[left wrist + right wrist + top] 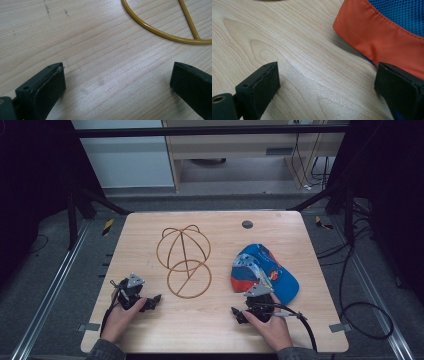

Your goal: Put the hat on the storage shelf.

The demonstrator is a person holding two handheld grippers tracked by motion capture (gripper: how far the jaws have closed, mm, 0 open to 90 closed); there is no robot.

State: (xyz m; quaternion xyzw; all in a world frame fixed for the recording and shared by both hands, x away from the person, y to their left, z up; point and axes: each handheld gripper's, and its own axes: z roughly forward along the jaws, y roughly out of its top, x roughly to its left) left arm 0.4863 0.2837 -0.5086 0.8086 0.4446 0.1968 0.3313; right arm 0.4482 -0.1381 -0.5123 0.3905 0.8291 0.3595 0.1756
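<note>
A blue and orange cap (262,272) lies on the right half of the wooden table (215,330). A gold wire cap stand (184,261) lies near the middle, with its round base ring (160,31) towards me. My left gripper (152,301) rests at the front left, open, and bare wood lies between its jaws (117,82). My right gripper (239,315) rests at the front right, just short of the cap. It is open over bare wood (327,82), and the cap's orange band (382,37) lies just beyond its right jaw.
A small dark round disc (247,224) sits near the table's far edge. Cables (360,320) trail on the floor to the right. Metal rails (50,290) run along both sides of the table.
</note>
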